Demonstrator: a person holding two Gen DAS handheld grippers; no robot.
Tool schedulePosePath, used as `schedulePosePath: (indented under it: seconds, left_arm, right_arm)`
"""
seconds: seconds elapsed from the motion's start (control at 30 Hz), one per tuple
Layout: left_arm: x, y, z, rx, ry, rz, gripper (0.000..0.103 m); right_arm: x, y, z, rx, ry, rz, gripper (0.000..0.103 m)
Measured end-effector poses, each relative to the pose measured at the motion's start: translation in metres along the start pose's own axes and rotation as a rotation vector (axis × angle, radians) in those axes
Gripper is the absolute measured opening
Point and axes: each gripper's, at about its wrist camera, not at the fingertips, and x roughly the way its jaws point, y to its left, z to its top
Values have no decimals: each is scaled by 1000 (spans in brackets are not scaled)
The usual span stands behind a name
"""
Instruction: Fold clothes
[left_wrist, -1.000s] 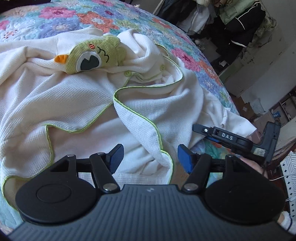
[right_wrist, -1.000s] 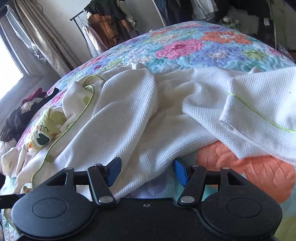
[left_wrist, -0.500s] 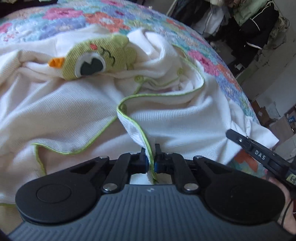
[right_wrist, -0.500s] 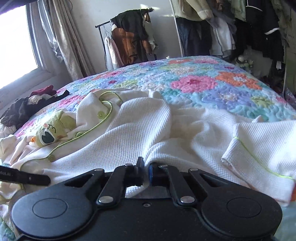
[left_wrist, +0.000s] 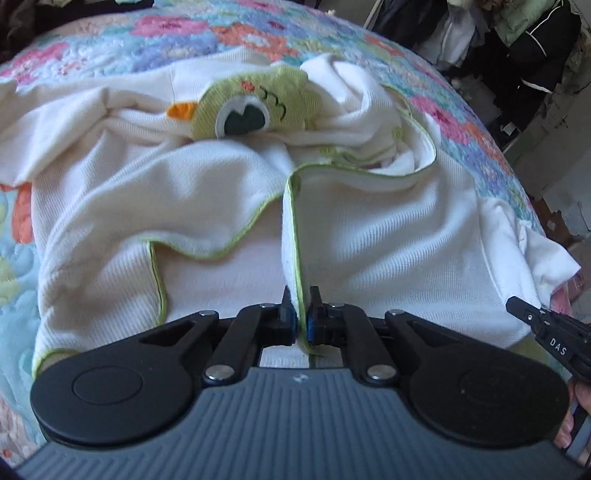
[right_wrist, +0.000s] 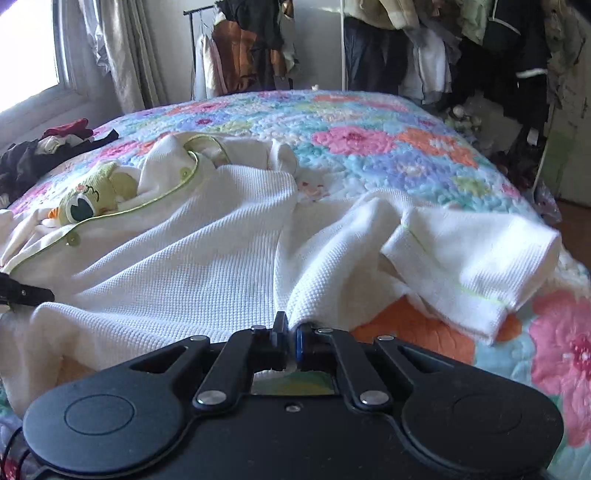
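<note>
Cream waffle-knit hooded garment with lime piping (left_wrist: 229, 206) sprawls across floral quilted bed (right_wrist: 388, 147), left gripper (left_wrist: 300, 314) pinching its piped front edge lower centre, right gripper (right_wrist: 290, 338) pinching the hem; soft, light, limp, best held by edges.

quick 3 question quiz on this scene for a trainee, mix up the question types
1. True or false: the left claw is shut on the green-piped edge of the white garment.
2. The right claw is: A) open above the quilt; B) shut on a bunched fold of the white garment; C) shut on the frog face patch.
3. Fill in: in the right wrist view, the short sleeve lies on the ___ side of the picture.

Key: 1 true; 2 B; 3 right
</note>
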Motion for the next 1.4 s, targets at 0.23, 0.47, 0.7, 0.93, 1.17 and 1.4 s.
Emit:
schedulePosePath:
  seconds: [0.23, 0.47, 0.7, 0.93, 1.17, 1.4]
  left_arm:
    - [-5, -9, -2, 52, 20, 3, 8]
    - [-12, -2, -1, 37, 47, 14, 28]
    - [-48, 5, 12, -3, -9, -61, 40]
    - [-79, 6, 39, 40, -62, -22, 44]
    - [-91, -7, 88, 283, -61, 42, 61]
    - [-32, -20, 182, 386, -8, -18, 70]
  right_arm:
    - [-33, 16, 3, -11, -46, 35, 4]
    - [5, -3, -23, 78, 123, 27, 5]
    - [-22, -5, -4, 165, 185, 116, 34]
    - [-59, 6, 44, 191, 155, 279, 42]
    - [-59, 32, 112, 121, 91, 426, 44]
    - [6, 46, 192, 29, 55, 319, 44]
